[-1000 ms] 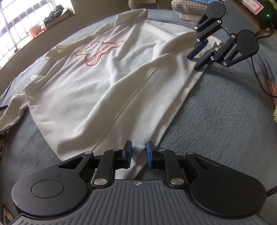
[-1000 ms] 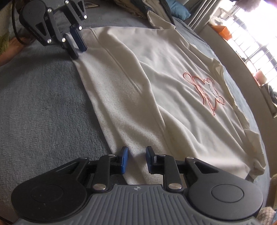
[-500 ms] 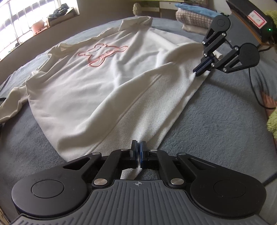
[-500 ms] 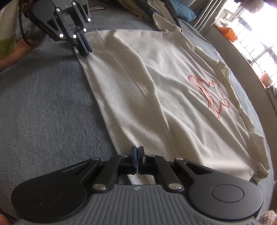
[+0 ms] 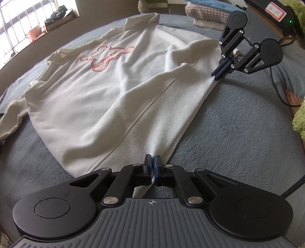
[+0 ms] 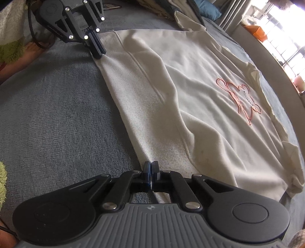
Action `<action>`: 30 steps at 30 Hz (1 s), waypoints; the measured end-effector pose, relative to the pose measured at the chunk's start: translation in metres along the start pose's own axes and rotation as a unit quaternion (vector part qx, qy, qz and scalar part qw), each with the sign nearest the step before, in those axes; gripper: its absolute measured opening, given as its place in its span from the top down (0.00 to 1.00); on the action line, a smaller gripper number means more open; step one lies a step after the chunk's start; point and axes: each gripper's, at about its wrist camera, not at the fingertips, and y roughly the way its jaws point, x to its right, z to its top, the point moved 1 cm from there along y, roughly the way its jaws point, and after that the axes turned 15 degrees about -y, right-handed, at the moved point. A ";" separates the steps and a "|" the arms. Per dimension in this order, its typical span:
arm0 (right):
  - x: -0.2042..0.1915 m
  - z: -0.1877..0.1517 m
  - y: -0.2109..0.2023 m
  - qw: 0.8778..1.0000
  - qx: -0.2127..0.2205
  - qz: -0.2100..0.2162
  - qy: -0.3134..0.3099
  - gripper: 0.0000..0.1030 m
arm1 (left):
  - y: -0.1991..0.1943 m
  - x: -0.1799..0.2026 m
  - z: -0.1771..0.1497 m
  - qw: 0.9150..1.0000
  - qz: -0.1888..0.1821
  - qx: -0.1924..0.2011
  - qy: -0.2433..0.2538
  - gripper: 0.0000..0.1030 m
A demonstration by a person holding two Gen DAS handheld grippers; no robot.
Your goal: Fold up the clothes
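Note:
A cream sweatshirt (image 5: pixel 99 99) with a pink bear outline (image 5: pixel 105 57) lies spread on a grey blanket, front up. My left gripper (image 5: pixel 152 159) is shut on the ribbed hem at one bottom corner. My right gripper (image 6: pixel 151 165) is shut on the hem at the other bottom corner. Each shows in the other's view: the right gripper (image 5: pixel 219 73) pinches the far hem corner, and the left gripper (image 6: pixel 98 52) does the same. The hem band (image 6: pixel 133 114) runs taut between them, slightly raised. The sweatshirt (image 6: pixel 200 95) shows the bear print (image 6: pixel 242 101) toward the window.
The grey blanket (image 5: pixel 228 133) covers the whole surface around the garment. Folded textiles (image 5: pixel 205 13) are stacked at the far edge. A window sill (image 5: pixel 38 24) holds small items. A green fuzzy fabric (image 5: pixel 299 120) and a bare foot (image 5: pixel 293 99) lie at one side.
Both grippers went from open around the hem corners to shut on them. The hem has since lifted a little and pulled taut, with new wrinkles in the body.

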 end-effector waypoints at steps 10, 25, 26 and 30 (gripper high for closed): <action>0.004 -0.053 -0.041 0.990 -0.059 -0.057 0.113 0.95 | -0.017 -0.017 0.015 0.995 -0.054 0.016 -0.085 0.95; 0.009 -0.090 -0.033 0.983 -0.126 -0.102 0.086 0.83 | 0.020 0.005 0.028 0.998 -0.035 0.007 -0.046 0.95; 0.010 -0.091 -0.033 0.982 -0.127 -0.103 0.091 0.83 | 0.020 0.005 0.028 0.998 -0.035 0.006 -0.046 0.95; 0.012 -0.095 -0.027 0.981 -0.135 -0.099 0.094 0.83 | 0.020 0.005 0.028 0.998 -0.037 0.006 -0.047 0.95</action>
